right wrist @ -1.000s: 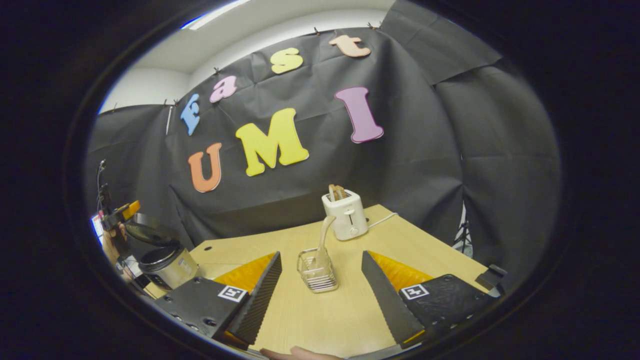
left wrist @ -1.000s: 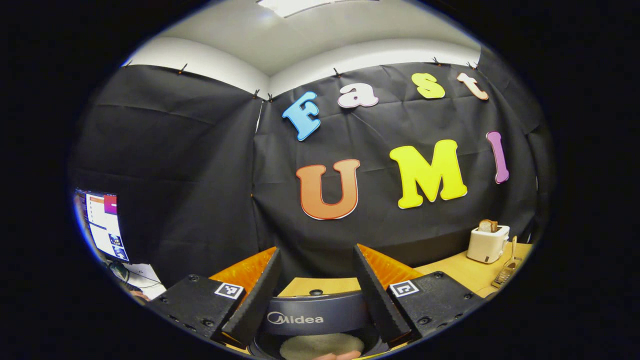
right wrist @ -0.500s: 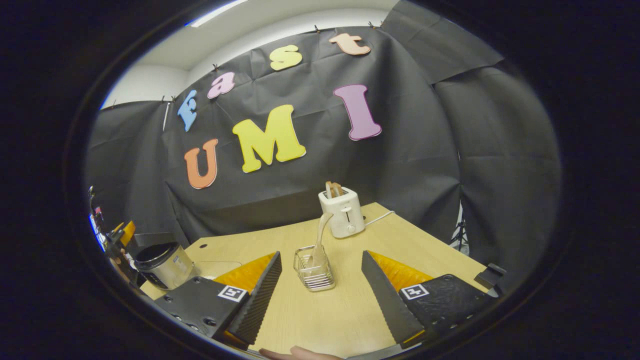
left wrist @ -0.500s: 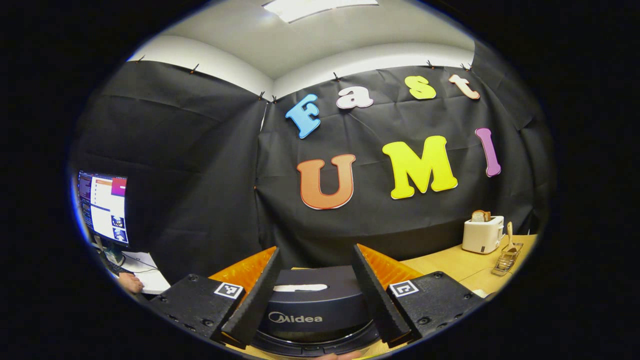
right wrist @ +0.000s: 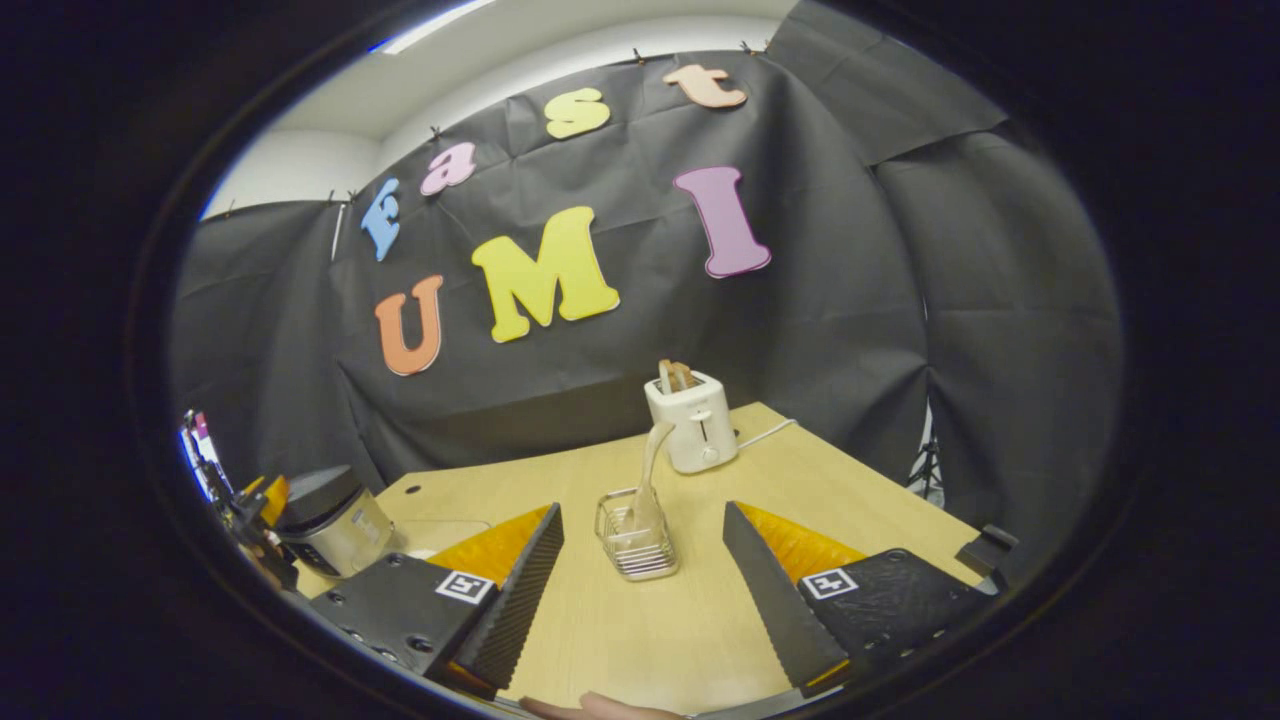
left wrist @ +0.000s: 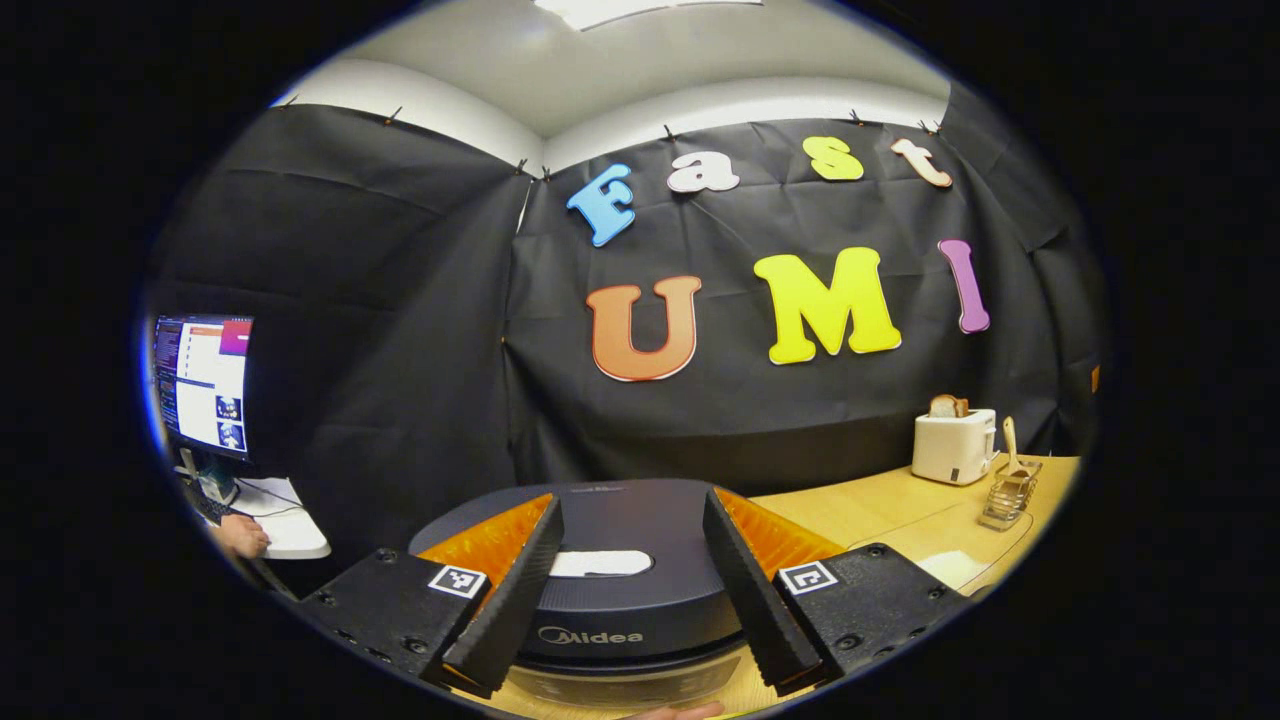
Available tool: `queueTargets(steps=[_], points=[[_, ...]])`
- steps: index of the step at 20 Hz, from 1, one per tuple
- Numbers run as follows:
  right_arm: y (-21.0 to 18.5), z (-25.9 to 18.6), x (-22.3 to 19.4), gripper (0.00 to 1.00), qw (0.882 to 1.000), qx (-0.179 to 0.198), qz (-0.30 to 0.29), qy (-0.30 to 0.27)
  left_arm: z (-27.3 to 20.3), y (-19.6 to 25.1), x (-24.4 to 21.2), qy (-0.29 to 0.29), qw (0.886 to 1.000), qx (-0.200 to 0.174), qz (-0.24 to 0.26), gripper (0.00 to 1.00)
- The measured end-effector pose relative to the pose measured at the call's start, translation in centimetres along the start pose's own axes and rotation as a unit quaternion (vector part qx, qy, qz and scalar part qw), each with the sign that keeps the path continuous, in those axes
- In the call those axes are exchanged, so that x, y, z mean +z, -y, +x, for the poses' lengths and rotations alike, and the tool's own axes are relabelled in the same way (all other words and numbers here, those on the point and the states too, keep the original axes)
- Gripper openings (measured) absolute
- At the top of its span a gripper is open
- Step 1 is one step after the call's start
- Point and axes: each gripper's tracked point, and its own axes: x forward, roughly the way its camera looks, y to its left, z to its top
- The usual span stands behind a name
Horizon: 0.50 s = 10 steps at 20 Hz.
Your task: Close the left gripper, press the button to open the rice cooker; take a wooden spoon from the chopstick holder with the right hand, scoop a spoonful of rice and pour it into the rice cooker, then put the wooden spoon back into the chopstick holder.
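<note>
Wooden spoon upright in holder mid-table, likely light and stiff; best pinched at handle by spread right gripper.

So the rice cooker lid was up a second ago with the inside showing, and now it's down flat. The left tool has pulled back, so the whole lid top sits between its fingers.

right tongs: spread wide, empty, above tabletop | chopstick holder: wire, between the fingers farther off, wooden spoon upright inside | toaster: behind holder, bread in slots | rice cooker: far left, lid down | left tongs: beside cooker, grip unclear
</note>
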Motion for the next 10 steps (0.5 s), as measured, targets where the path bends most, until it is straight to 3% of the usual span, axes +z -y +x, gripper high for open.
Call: queueTargets(steps=[10], points=[[0.24, 0.29, -0.54, 0.95, 1.0, -0.001, 0.008, -0.013, -0.63, -0.16, 0.02, 0.036, 0.999, 0.039, 0.006, 0.89]])
